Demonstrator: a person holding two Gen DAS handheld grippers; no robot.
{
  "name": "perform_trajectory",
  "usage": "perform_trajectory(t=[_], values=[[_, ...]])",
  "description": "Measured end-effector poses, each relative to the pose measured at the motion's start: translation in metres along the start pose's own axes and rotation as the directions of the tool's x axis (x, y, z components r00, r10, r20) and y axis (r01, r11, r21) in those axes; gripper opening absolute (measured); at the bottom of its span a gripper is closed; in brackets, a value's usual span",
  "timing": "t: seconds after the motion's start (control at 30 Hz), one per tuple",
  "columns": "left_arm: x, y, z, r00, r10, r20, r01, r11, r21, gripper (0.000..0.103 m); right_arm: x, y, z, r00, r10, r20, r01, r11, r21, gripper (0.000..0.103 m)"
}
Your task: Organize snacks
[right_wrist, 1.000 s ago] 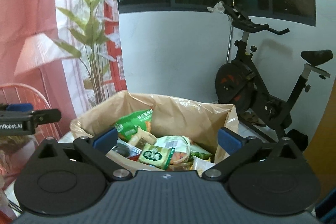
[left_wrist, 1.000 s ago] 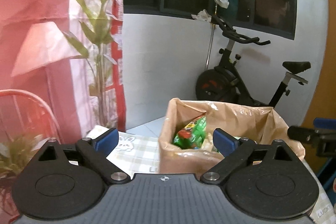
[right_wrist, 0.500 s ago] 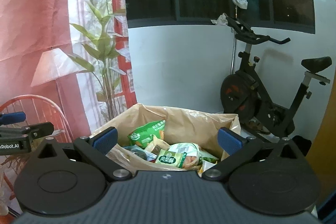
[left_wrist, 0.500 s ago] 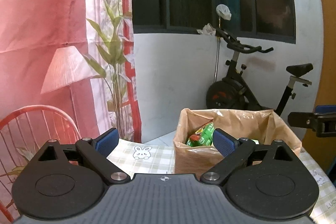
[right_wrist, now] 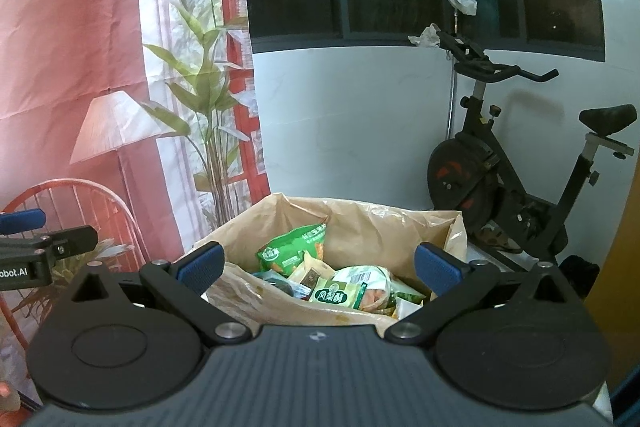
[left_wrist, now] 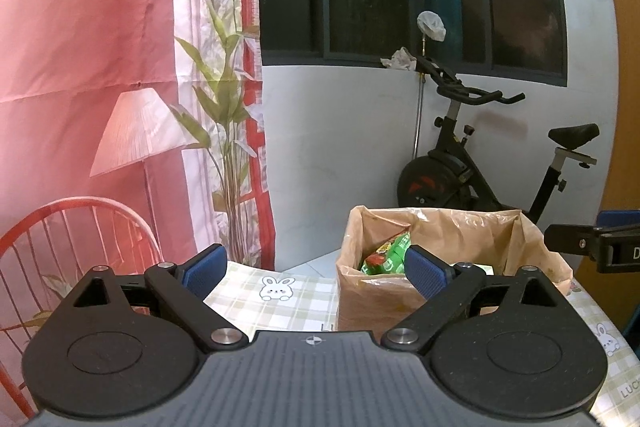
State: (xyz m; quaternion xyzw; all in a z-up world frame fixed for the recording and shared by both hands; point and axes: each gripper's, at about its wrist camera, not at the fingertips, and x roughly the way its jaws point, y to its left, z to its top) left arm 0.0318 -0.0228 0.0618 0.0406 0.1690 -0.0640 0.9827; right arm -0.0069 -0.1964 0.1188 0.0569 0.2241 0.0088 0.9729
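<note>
A box lined with a brown plastic bag stands on the table and holds several snack packets. In the right wrist view a green packet leans against the liner, and a pale green packet lies in front of it. A green and red packet shows over the rim in the left wrist view. My left gripper is open and empty, back from the box and to its left. My right gripper is open and empty, just before the box's near rim.
The table wears a checked cloth with rabbit prints. A red wire chair stands at the left by a printed pink curtain. An exercise bike stands behind the table against the white wall.
Both grippers have pulled back and tilted up from the box, which now sits lower and smaller in both views. Both stayed open.
</note>
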Motion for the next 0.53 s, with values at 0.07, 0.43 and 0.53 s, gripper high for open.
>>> perform_trajectory(t=[0.07, 0.43, 0.53], values=[[0.0000, 0.0010, -0.0007, 1.000, 0.001, -0.004, -0.001, 1.000, -0.010, 0.097, 0.0006, -0.0007, -0.0005, 1.000, 0.005, -0.003, -0.005, 1.000, 0.002, 0.103], [0.0030, 0.0069, -0.0040, 1.000, 0.008, -0.018, -0.009, 0.999, -0.040, 0.097, 0.0035, 0.0015, -0.0046, 1.000, 0.021, -0.017, -0.021, 1.000, 0.003, 0.103], [0.0037, 0.0076, -0.0057, 1.000, 0.004, -0.027, -0.005, 0.999, -0.047, 0.097, 0.0037, 0.0017, -0.0050, 1.000, 0.021, -0.017, -0.021, 1.000, 0.004, 0.103]])
